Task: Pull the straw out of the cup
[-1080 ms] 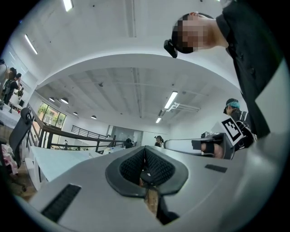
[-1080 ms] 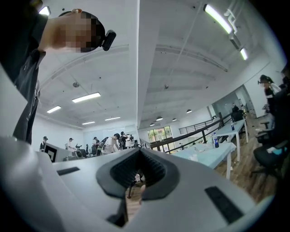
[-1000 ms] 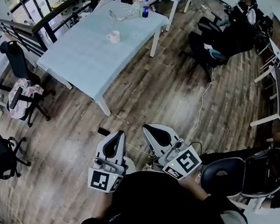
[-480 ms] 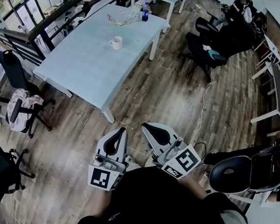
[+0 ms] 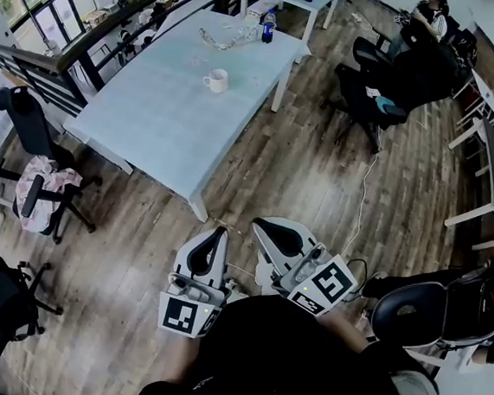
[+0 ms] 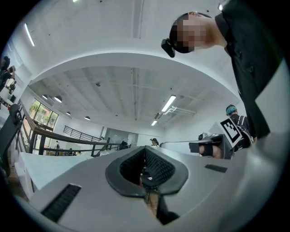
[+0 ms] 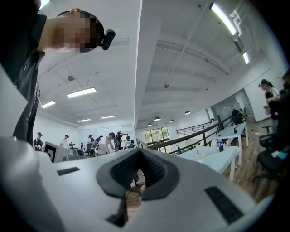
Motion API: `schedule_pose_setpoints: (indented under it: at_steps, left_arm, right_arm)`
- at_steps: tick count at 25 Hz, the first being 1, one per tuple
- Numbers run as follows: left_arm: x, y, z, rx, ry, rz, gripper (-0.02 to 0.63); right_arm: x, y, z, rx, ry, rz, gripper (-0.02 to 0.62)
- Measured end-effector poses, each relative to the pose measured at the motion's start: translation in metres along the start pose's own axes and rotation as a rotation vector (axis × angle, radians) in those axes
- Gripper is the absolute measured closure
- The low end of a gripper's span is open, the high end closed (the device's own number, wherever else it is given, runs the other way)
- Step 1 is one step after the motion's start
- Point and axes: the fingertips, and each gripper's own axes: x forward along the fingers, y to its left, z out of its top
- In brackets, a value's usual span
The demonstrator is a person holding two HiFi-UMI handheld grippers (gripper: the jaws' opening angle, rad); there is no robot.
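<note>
Both grippers are held low, close to my body, over the wooden floor [image 5: 297, 179]. Left gripper [image 5: 218, 233] has its jaws together with nothing between them, and right gripper [image 5: 258, 226] is the same, closed and empty. The white cup [image 5: 215, 82] stands on the pale blue tabletop [image 5: 144, 124], well apart from both grippers. The straw is too small to make out from here. A blue bottle [image 5: 269, 27] sits near the tabletop's far end, and a black office chair [image 5: 30, 109] stands beside its left edge.

Open floor [image 5: 271, 173] before table [image 5: 152, 114] — chairs [image 5: 26, 109] apparently flanking.
</note>
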Motion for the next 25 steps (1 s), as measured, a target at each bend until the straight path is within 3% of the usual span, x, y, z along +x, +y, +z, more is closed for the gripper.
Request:
schedule_pose_setpoints:
  at_steps: [9,25]
  left_arm:
    - [0.043,0.03,-0.006,0.017,-0.004,0.045,0.592]
    - [0.212,0.053,-0.038,0.013,0.011,0.118,0.592]
  right_arm:
    - [0.037,-0.042,0.004,0.01,-0.01,0.056,0.588]
    - [0.071,-0.206,0.021,0.039,0.017,0.12,0.588]
